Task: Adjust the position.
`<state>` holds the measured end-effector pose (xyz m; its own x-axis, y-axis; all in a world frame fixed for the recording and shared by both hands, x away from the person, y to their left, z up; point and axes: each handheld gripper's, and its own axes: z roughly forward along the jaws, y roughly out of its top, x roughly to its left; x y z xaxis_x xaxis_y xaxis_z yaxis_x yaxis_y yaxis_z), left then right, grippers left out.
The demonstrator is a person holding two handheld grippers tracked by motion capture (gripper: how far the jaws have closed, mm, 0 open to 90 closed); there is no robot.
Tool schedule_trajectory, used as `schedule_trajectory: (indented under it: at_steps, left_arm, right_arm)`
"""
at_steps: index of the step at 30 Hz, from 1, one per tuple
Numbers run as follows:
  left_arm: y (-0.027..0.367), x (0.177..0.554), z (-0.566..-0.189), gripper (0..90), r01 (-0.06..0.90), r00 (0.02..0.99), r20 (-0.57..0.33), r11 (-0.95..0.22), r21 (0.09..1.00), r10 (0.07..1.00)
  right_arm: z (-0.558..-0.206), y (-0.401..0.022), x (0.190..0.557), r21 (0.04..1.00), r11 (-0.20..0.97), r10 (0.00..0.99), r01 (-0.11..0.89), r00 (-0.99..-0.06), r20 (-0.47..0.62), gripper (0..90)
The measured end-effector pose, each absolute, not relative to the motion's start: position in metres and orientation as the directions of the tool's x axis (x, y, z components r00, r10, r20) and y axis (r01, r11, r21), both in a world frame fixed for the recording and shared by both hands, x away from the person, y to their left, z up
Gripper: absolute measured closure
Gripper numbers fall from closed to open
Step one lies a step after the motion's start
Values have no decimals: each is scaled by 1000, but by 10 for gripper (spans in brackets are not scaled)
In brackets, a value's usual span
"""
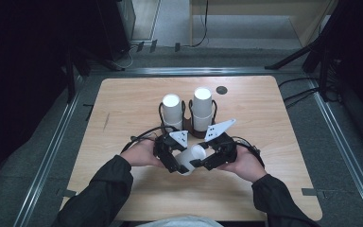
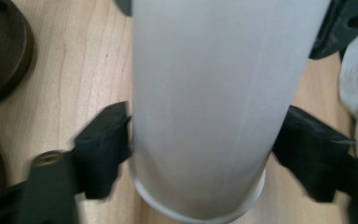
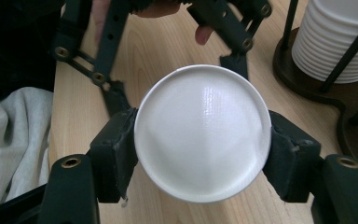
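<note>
A pale wood worktop (image 1: pixel 123 104) stands on grey floor in a dim room. On it a dark cup rack (image 1: pixel 189 126) holds two stacks of white cups, and a small dark disc (image 1: pixel 221 90) lies beyond it. Just in front of the rack a white cup (image 1: pixel 190 157) hangs on its side between both tools. The right gripper view shows the right tool (image 3: pixel 200 151) clamping the cup's base end. In the blurred left gripper view the left tool (image 2: pixel 205 149) seems to touch the cup's wall near the rim.
</note>
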<state>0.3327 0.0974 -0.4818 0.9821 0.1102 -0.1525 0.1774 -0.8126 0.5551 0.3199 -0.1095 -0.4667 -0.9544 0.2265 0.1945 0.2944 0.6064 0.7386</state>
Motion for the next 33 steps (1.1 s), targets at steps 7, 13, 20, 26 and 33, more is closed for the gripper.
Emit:
schedule_trajectory:
  at_steps: [7,13,20,26,33]
  left_arm:
    - [103,335,-478,90,217,976,-151,-777,591,158]
    - [109,335,-475,80,231,973,-149,-751,618,176]
    - [112,335,-474,9,255,967,-150,-734,629,207]
    - [120,331,-472,9,269,962,-156,-688,674,224]
    - [127,328,-471,9,293,955,-180,-636,714,237]
  right_arm:
    - [-466,-113,322,741,599,241,305,-950,197,336]
    - [-465,-119,324,747,586,256,316,-946,200,335]
    - [-462,-125,326,754,571,266,325,-942,204,336]
    - [-456,-131,327,771,546,264,327,-941,212,336]
    - [-448,-133,325,787,524,256,326,-941,220,335]
